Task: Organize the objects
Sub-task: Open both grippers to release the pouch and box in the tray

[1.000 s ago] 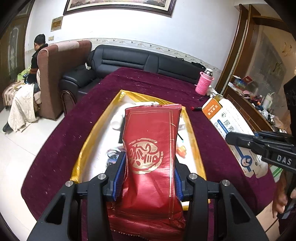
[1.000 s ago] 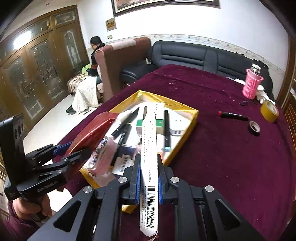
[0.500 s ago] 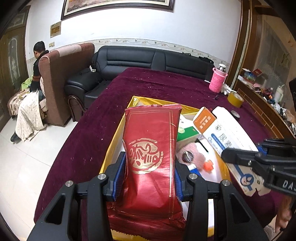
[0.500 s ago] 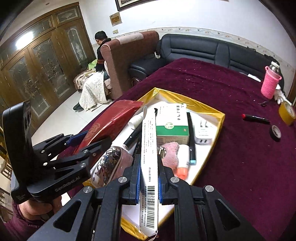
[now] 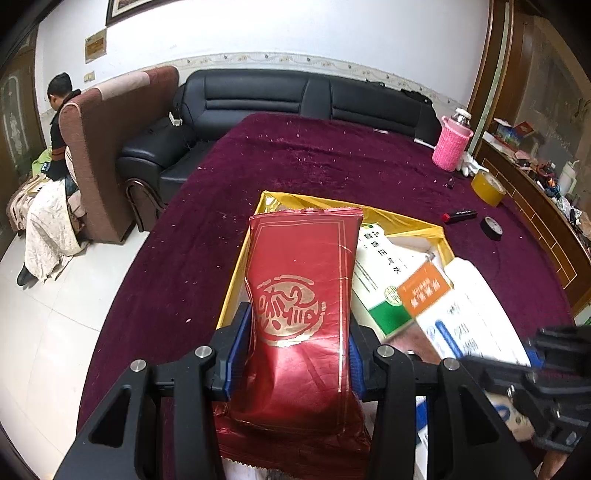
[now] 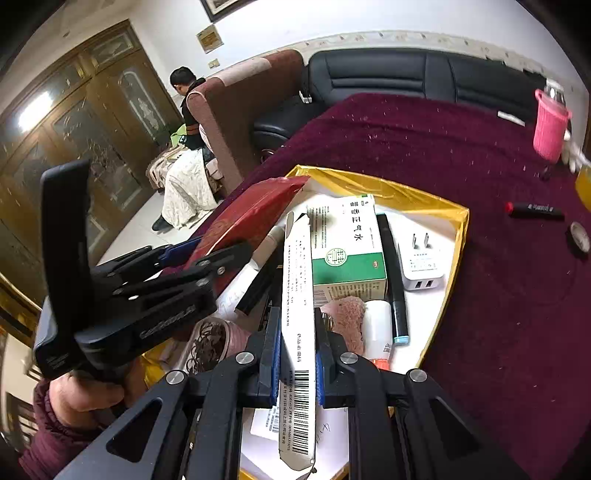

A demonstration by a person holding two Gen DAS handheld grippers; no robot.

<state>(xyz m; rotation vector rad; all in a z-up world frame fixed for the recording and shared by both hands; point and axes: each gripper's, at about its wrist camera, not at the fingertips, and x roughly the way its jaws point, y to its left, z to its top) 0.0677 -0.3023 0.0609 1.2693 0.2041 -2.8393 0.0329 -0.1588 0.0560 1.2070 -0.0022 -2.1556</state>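
Moved in over the gold tray (image 6: 424,199) since before. Left gripper (image 5: 299,345) clamped on red packet (image 5: 301,295), right gripper (image 6: 297,347) on white box (image 6: 297,280) (edge-on, for slotting beside the green box (image 6: 345,251)).

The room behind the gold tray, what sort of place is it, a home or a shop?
Most likely a home living room: a black leather sofa stands along the wall, a framed picture hangs above it, and carved wooden doors line one side. The tray sits on a table under a maroon cloth.
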